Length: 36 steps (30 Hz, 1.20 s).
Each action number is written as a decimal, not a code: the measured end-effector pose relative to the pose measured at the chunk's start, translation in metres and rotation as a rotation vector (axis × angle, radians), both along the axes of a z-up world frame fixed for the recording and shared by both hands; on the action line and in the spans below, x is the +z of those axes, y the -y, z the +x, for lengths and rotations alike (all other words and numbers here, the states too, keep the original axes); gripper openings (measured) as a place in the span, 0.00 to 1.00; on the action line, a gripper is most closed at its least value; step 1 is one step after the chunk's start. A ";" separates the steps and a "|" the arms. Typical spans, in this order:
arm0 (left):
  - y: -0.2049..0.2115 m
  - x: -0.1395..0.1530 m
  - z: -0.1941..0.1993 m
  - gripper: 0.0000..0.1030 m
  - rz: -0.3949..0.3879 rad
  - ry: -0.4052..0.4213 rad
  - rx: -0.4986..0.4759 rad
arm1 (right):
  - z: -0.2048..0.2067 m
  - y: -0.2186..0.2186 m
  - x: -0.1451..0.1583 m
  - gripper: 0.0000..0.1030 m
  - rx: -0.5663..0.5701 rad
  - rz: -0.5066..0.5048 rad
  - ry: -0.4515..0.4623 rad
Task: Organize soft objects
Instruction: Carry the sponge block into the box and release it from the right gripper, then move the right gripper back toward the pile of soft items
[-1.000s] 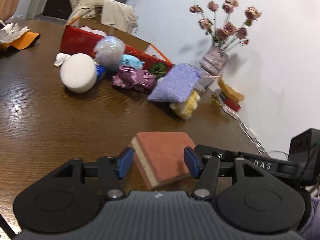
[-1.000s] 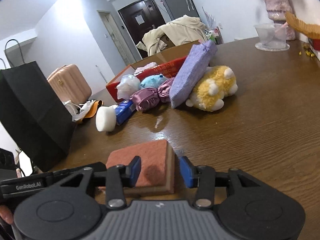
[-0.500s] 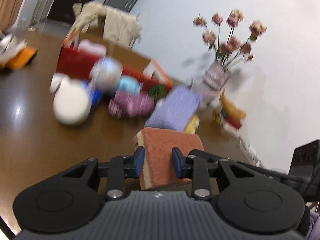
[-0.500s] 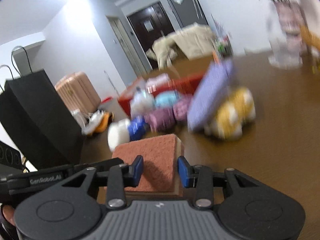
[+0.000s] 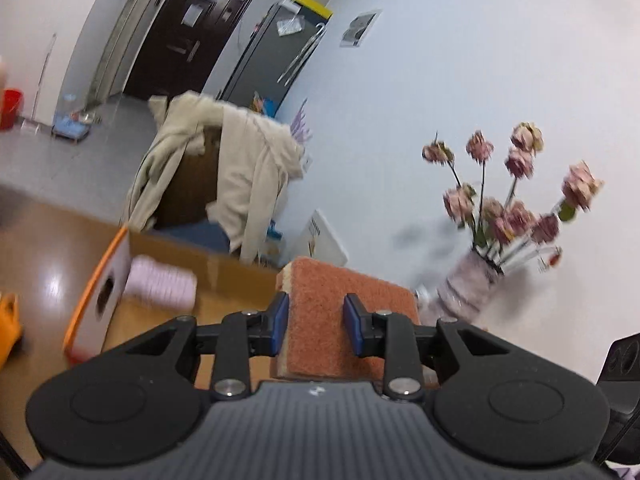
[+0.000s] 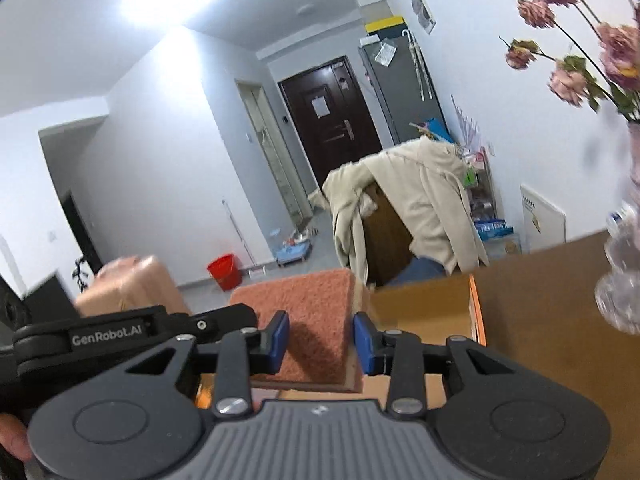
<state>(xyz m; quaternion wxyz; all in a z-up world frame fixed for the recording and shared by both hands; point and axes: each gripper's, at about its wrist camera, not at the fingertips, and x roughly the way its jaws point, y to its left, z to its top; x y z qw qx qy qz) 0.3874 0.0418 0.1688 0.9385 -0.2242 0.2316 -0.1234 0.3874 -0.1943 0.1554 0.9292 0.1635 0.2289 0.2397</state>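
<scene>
Both grippers hold one orange-topped sponge with a yellow underside. In the left wrist view my left gripper is shut on the sponge, raised over the open cardboard box. A pink soft item lies inside the box. In the right wrist view my right gripper is shut on the same sponge, with the box just beyond it. The other gripper's body shows at the left.
A vase of dried pink roses stands at the right, close to the box; its flowers also show in the right wrist view. A chair with a beige coat stands behind the table. An orange item lies at the left.
Both grippers closed on the sponge, lifted it off the table and carried it forward to above the cardboard box. The pile of soft objects has dropped out of view.
</scene>
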 end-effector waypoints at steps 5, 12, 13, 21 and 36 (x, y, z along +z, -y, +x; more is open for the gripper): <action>-0.010 -0.015 0.074 0.29 0.005 -0.051 -0.036 | 0.080 -0.006 -0.006 0.33 -0.024 0.018 -0.083; -0.001 -0.082 0.167 0.29 -0.015 -0.214 -0.037 | 0.158 -0.025 -0.070 0.34 -0.131 -0.098 -0.148; 0.001 -0.092 0.175 0.29 -0.020 -0.233 -0.031 | 0.170 -0.023 -0.080 0.34 -0.144 -0.094 -0.176; 0.013 -0.136 0.203 0.41 -0.023 -0.302 -0.040 | 0.219 -0.017 -0.135 0.36 -0.266 -0.186 -0.303; 0.011 -0.058 0.085 0.68 0.214 -0.125 0.035 | 0.150 0.001 -0.077 0.51 -0.221 -0.265 -0.157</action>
